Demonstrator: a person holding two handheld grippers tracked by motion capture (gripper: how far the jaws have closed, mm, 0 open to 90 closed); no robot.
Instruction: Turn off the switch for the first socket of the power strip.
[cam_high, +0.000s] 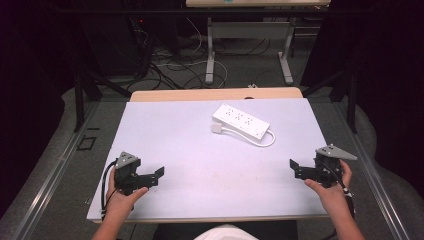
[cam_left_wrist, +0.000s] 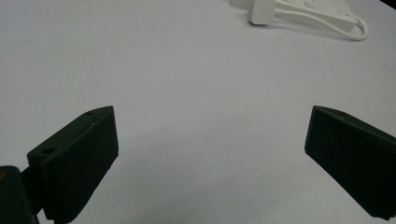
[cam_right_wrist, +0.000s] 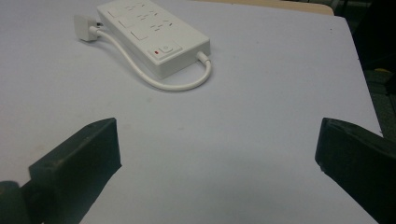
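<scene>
One power strip (cam_high: 241, 121) lies on the far half of the white table (cam_high: 165, 135), a little right of centre and set at a slant. Its short white cord (cam_high: 260, 141) loops out from the near right end and runs back along the near side to a plug (cam_high: 216, 128), which rests on the table just beside the strip's left end, not pushed into any socket. In the right gripper view the strip (cam_right_wrist: 153, 37) shows its rows of sockets and a switch with a small red mark at the near end; the cord (cam_right_wrist: 180, 84) curls in front of it.

Both grippers sit well apart from the strip, near the front edge. The left gripper (cam_high: 159, 173) is held low at the front left, jaws wide and holding nothing; in the left gripper view bare table lies between them, with the plug (cam_left_wrist: 259, 13) far off at the top. The right gripper (cam_high: 295, 166) is at the front right, likewise spread wide and holding nothing.

Judging by this, the work has not begun: nothing is gripped or touched, and the plug lies loose. Everything is left: reaching in, taking the plug or strip, and handling it.
</scene>
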